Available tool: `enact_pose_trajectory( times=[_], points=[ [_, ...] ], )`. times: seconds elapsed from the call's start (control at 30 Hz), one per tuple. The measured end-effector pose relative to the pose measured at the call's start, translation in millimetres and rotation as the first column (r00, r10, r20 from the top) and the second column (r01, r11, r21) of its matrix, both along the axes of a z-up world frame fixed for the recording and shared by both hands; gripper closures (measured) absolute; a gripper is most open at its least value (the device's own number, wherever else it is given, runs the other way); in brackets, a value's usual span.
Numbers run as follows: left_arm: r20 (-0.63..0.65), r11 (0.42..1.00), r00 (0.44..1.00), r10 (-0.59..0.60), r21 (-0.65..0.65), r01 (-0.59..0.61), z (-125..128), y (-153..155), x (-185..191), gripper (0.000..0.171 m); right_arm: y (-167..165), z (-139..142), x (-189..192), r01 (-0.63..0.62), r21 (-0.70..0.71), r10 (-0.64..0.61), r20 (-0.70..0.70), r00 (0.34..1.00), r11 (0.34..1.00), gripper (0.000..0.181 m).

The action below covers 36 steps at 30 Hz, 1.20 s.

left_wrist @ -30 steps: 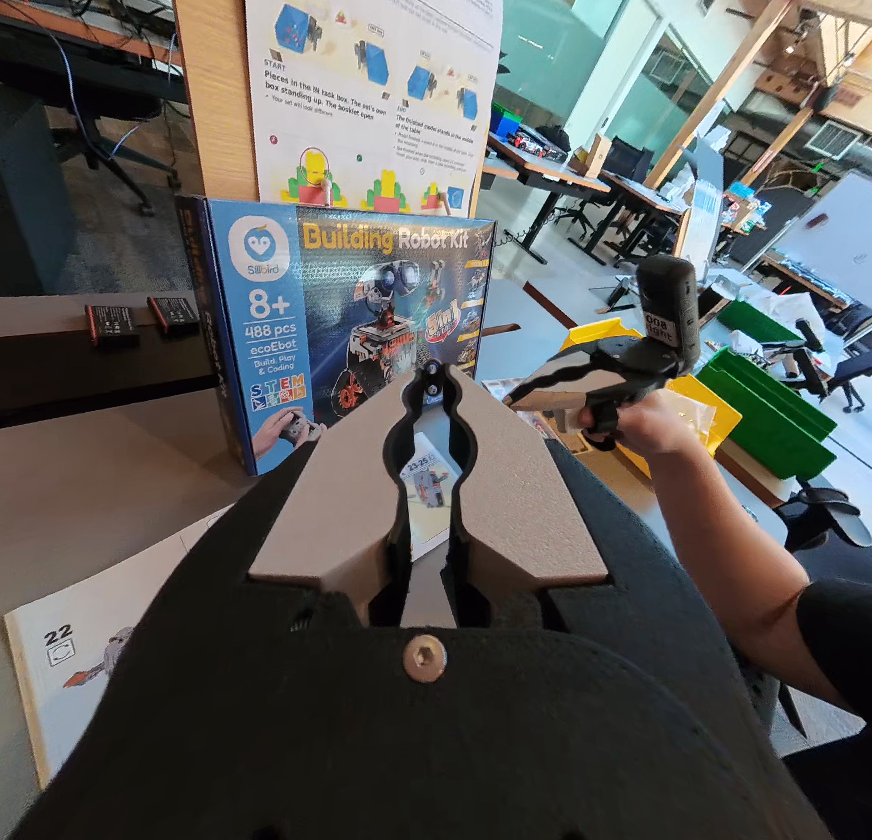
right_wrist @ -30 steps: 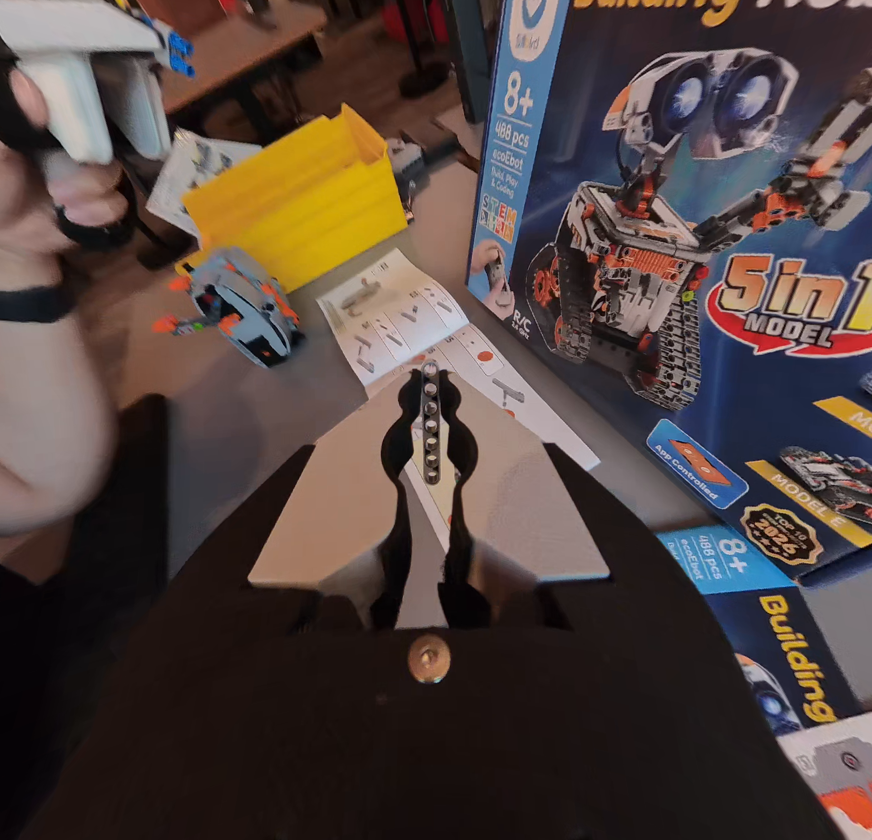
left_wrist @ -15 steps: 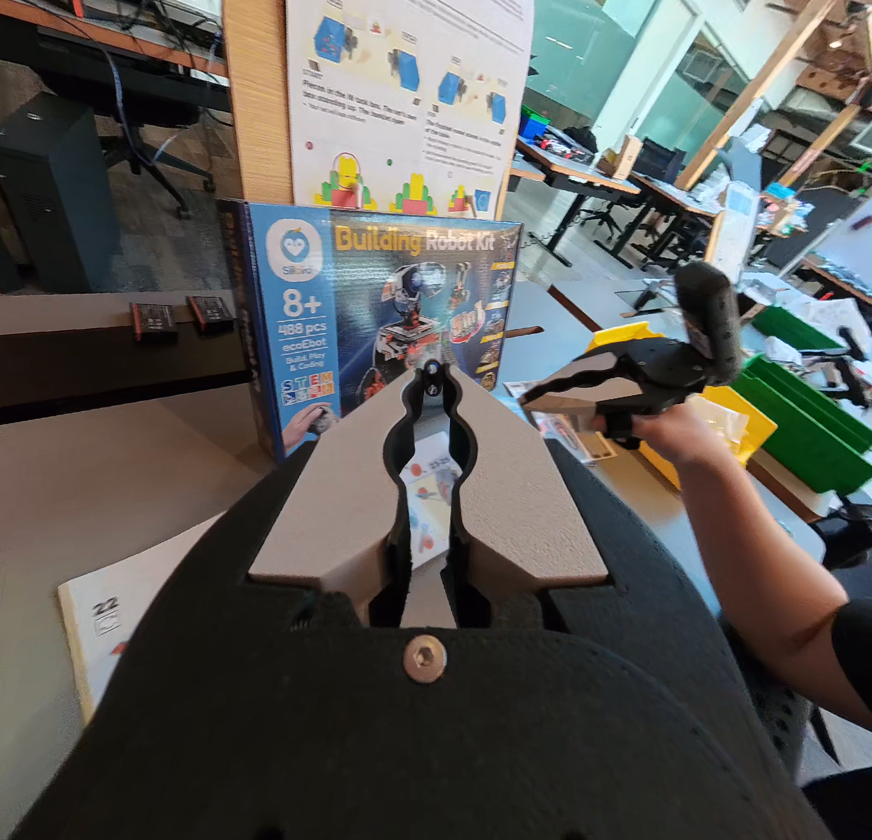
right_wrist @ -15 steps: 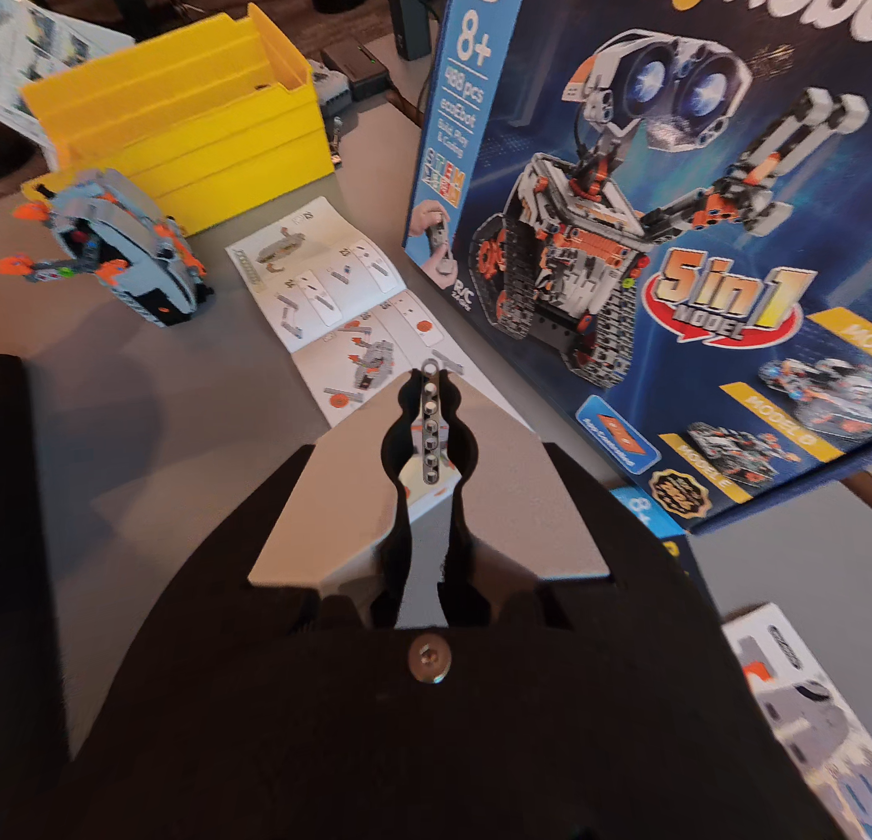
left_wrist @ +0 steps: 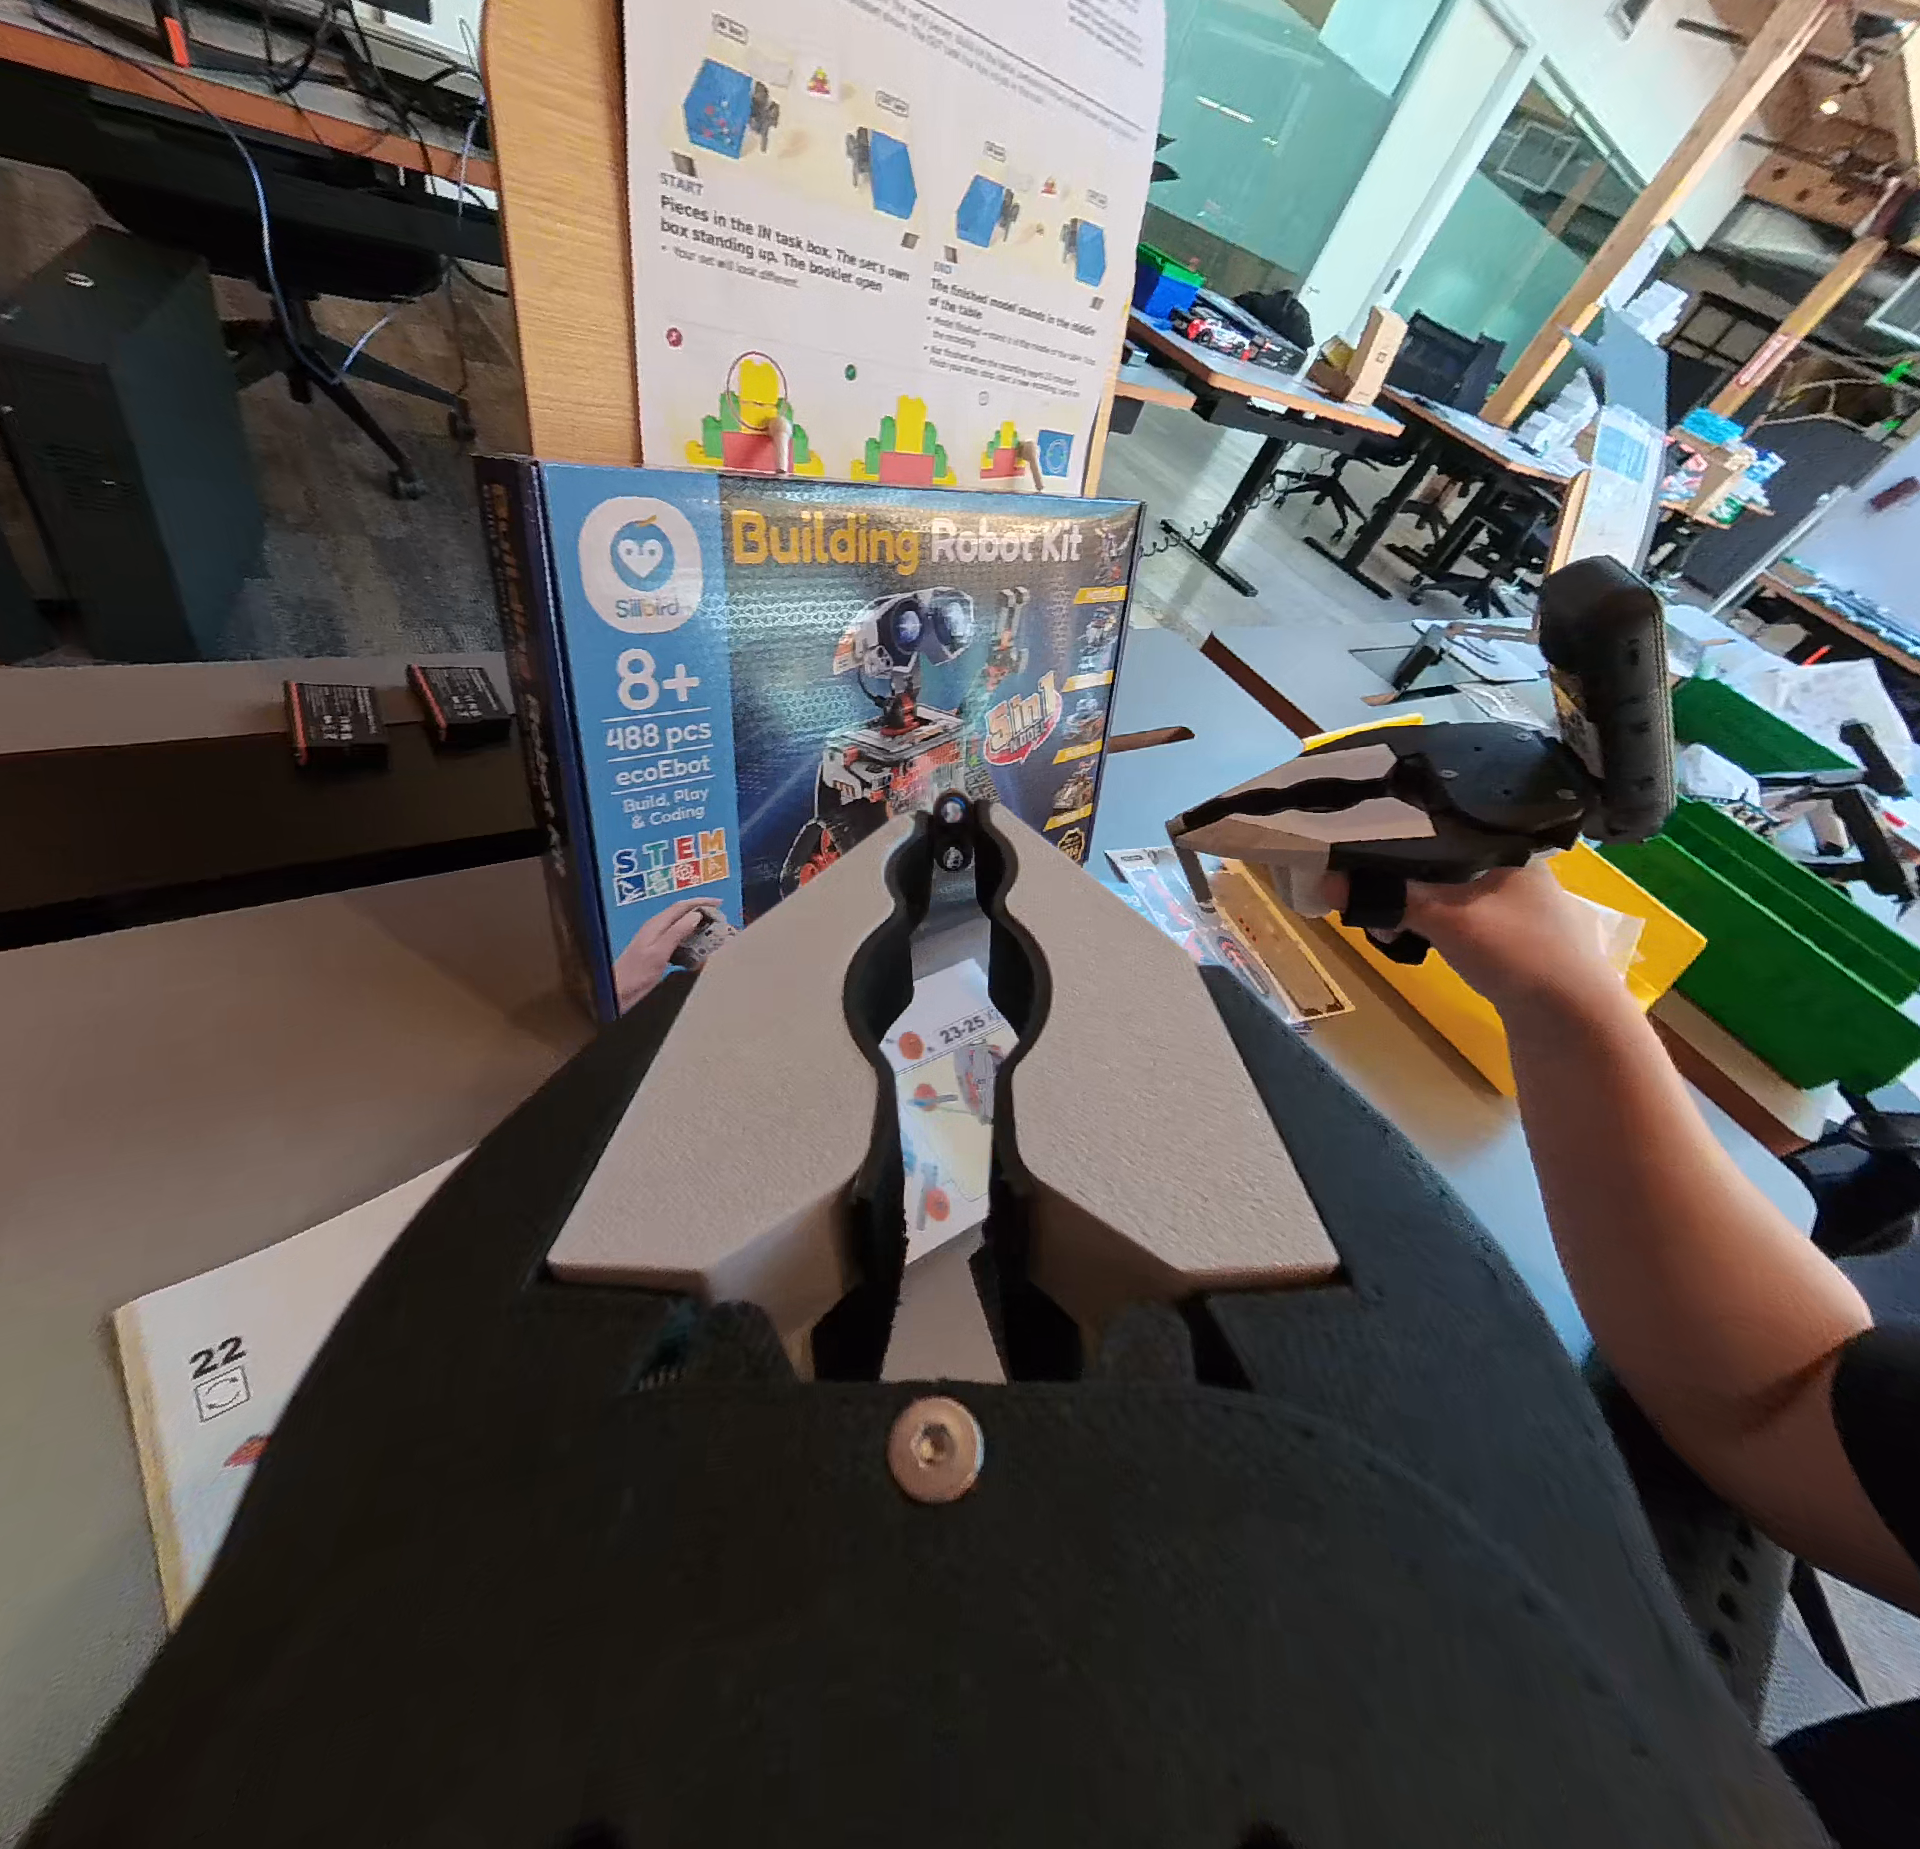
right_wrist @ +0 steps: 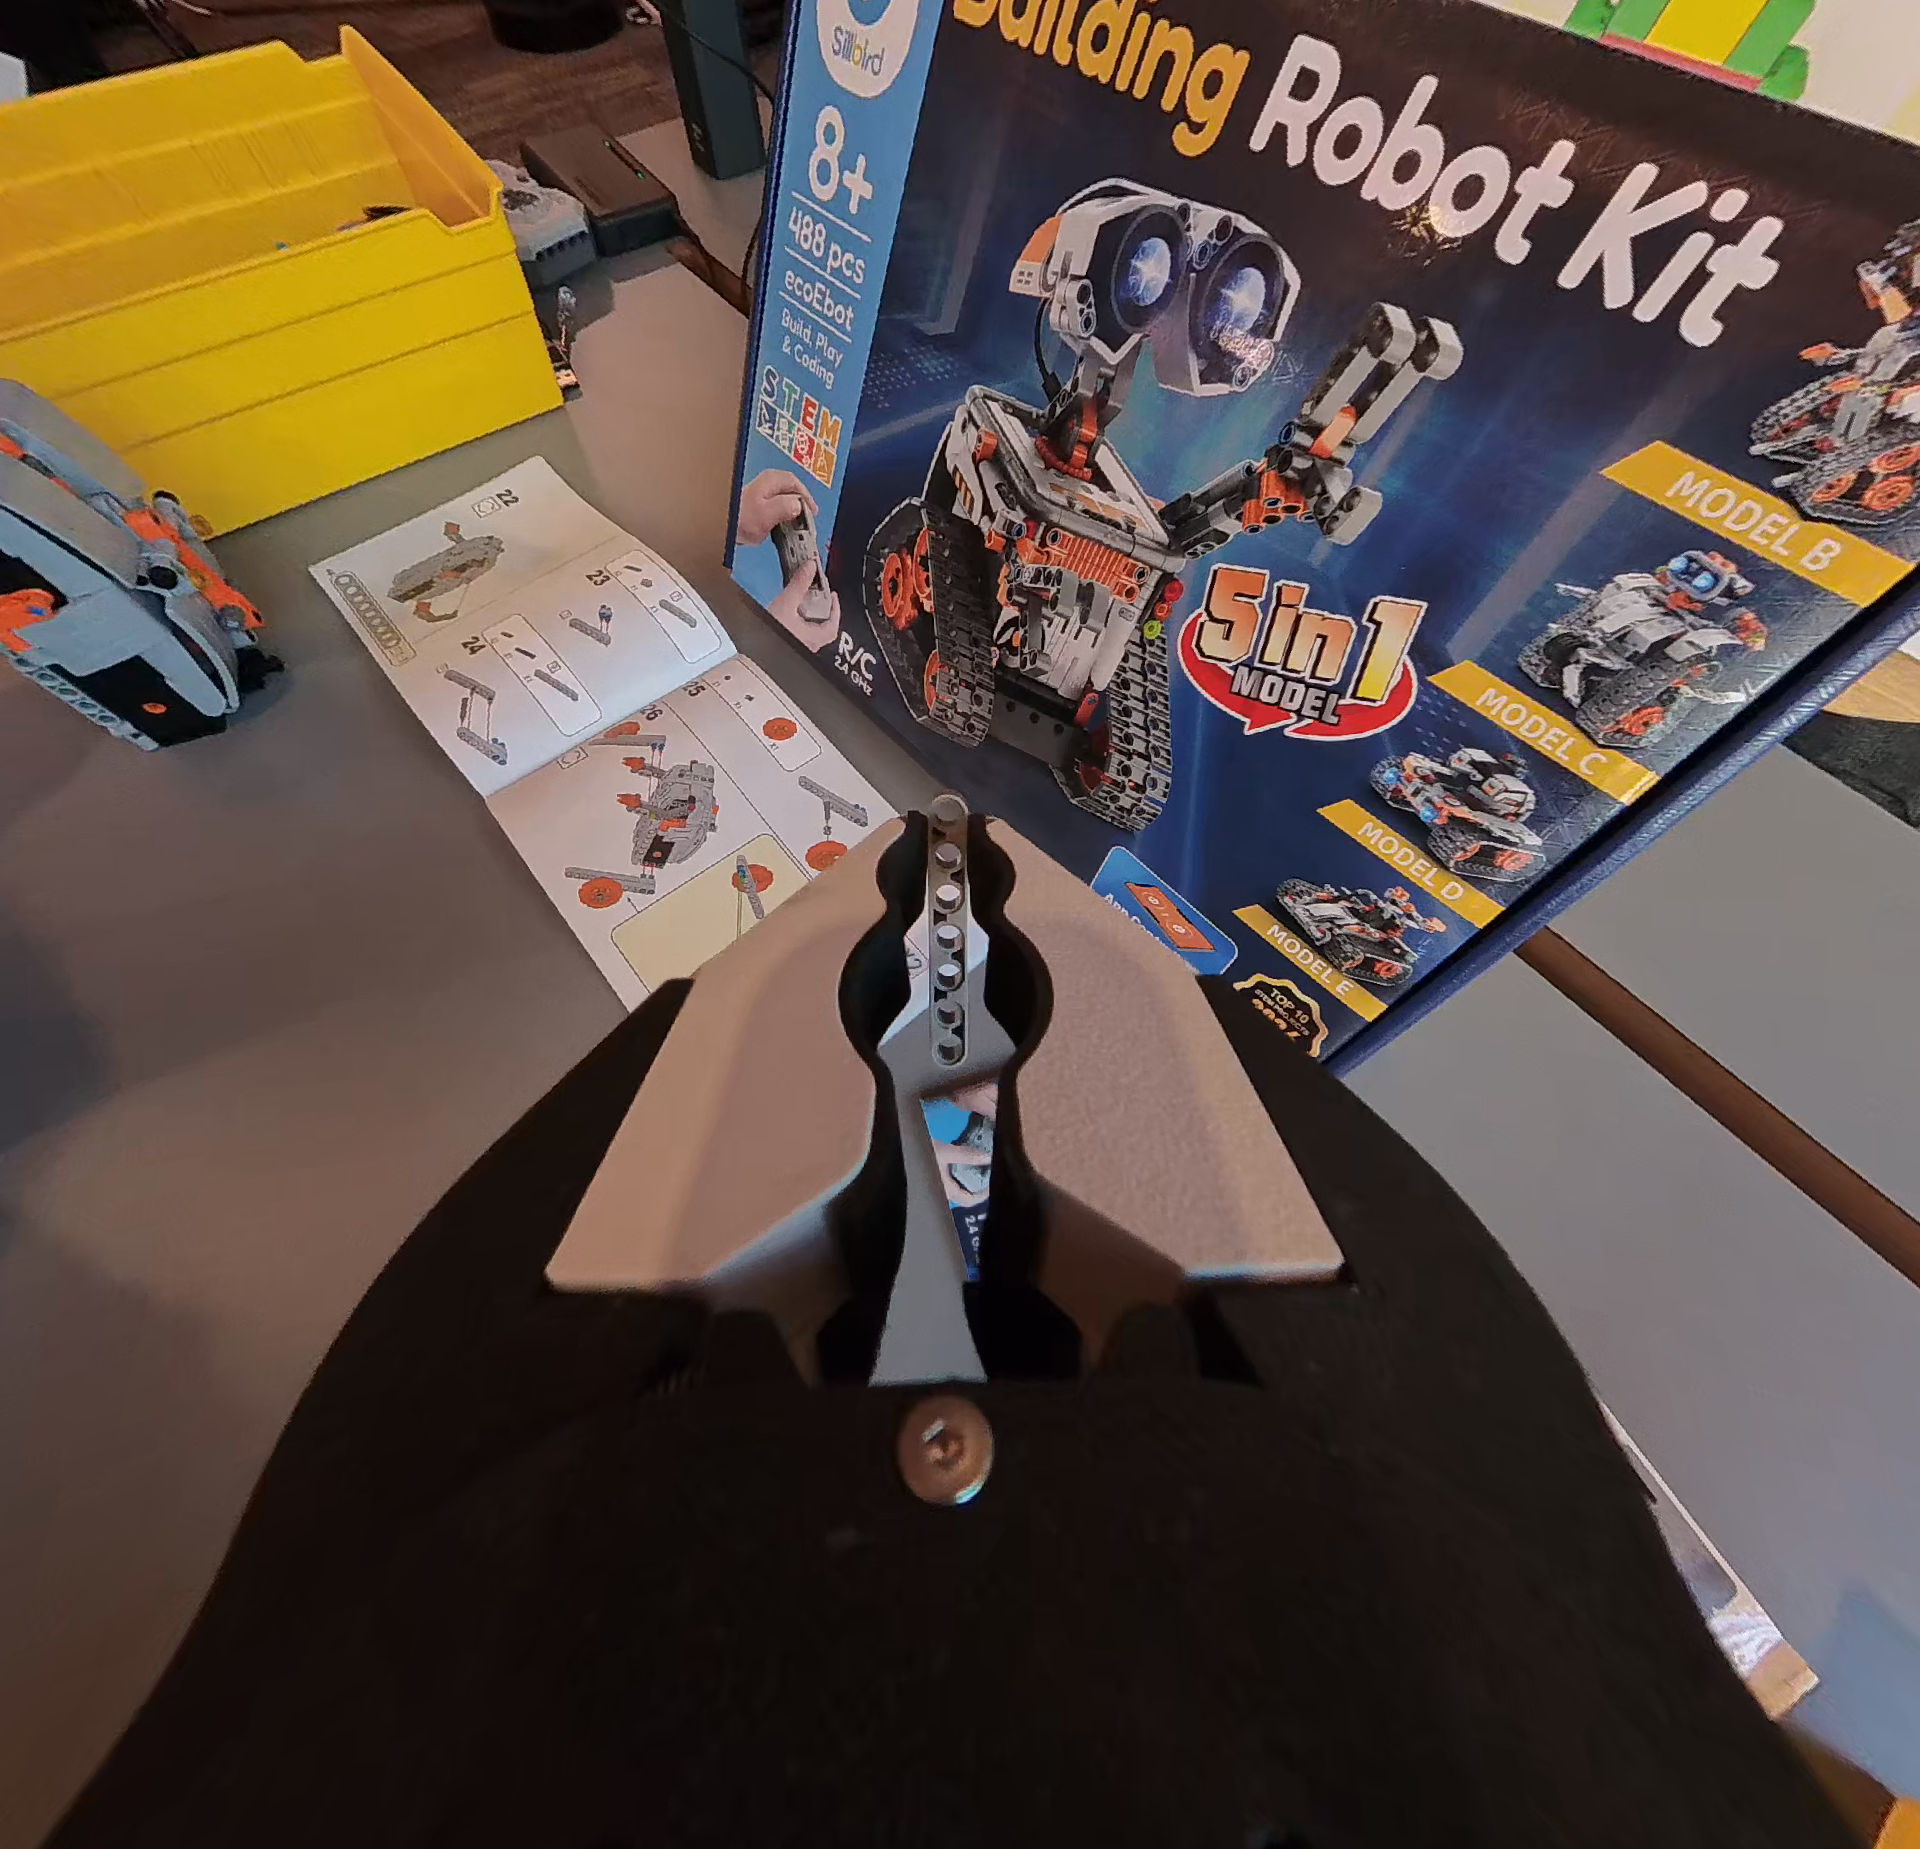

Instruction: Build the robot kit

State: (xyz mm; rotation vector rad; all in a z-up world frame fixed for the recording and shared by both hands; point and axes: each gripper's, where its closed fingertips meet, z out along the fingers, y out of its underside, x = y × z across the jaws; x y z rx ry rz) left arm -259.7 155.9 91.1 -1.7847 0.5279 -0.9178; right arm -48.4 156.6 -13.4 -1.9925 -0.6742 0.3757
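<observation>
My left gripper (left_wrist: 951,823) is shut on a small black piece (left_wrist: 949,835) with round holes, pinched at the fingertips above the open instruction booklet (left_wrist: 208,1384). My right gripper (right_wrist: 945,823) is shut on a thin grey beam with a row of holes (right_wrist: 948,926), which runs back along the gap between the fingers. It hovers above the booklet (right_wrist: 582,677), just in front of the upright blue kit box (right_wrist: 1351,397). In the left wrist view the right gripper (left_wrist: 1184,835) is held by a hand to the right of the box (left_wrist: 831,708).
A partly built grey and orange model (right_wrist: 104,594) stands at the left by a yellow bin (right_wrist: 260,293). In the left wrist view the yellow bin (left_wrist: 1621,958) and a green bin (left_wrist: 1818,968) sit at the right. A poster board (left_wrist: 883,189) stands behind the box. Two small black packs (left_wrist: 395,708) lie on a ledge. About 25 cm separates my left fingertips from my right.
My right gripper has swung right toward the box, and the model has slid to the left edge of its view. My left gripper has drawn back a little. Both stay shut on their pieces.
</observation>
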Motion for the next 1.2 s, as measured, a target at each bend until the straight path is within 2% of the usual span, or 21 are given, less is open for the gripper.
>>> enact_pose_trajectory(
  times=[0.9,1.2],
  points=[
    [0.018,0.999,0.999,0.030,0.017,-0.031,4,3,-7,0.166,-1,22,-4,-0.005,0.093,0.012,-0.075,0.997,0.996,0.176],
    [0.025,0.999,0.999,0.041,0.021,-0.041,6,3,-10,0.166,-1,33,-6,-0.012,0.101,0.030,-0.188,0.982,0.995,0.176]
  ],
)
